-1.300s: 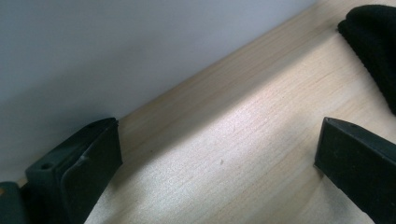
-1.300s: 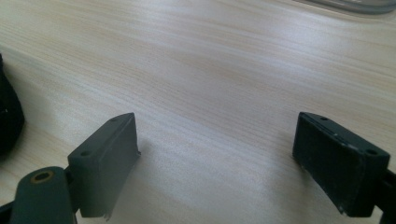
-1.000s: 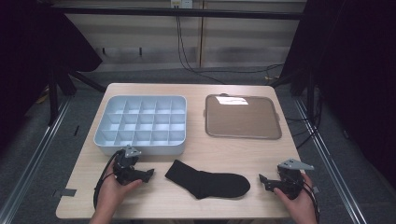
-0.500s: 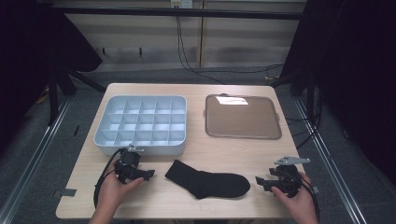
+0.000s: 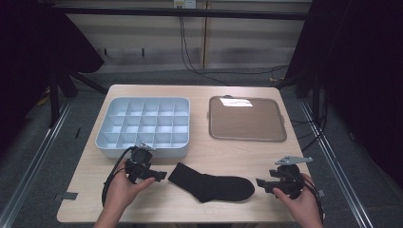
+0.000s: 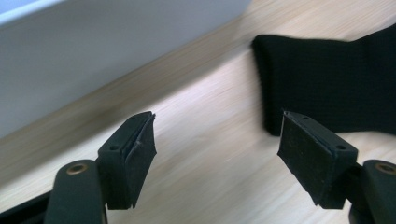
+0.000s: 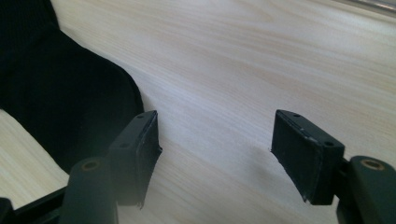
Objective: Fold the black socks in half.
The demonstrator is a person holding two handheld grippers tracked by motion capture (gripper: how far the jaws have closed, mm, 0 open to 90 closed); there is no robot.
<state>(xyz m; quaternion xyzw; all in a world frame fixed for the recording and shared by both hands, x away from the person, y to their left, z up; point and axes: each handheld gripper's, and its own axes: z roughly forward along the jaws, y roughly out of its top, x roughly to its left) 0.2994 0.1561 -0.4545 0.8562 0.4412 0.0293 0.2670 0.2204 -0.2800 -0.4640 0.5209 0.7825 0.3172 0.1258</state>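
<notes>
A black sock lies flat near the table's front edge, cuff to the left, toe to the right. My left gripper is held just left of the cuff, open, with nothing between its jaws; in the left gripper view the sock's cuff lies ahead on the right. My right gripper sits just right of the toe, open and empty; in the right gripper view the sock's toe lies at the left, beside one jaw.
A light grey tray with several compartments stands at the back left, its wall close behind my left gripper. A brown flat tray lies at the back right. Bare wood spreads between the trays and the sock.
Both grippers have moved inward toward the sock's two ends. The sock has not moved.
</notes>
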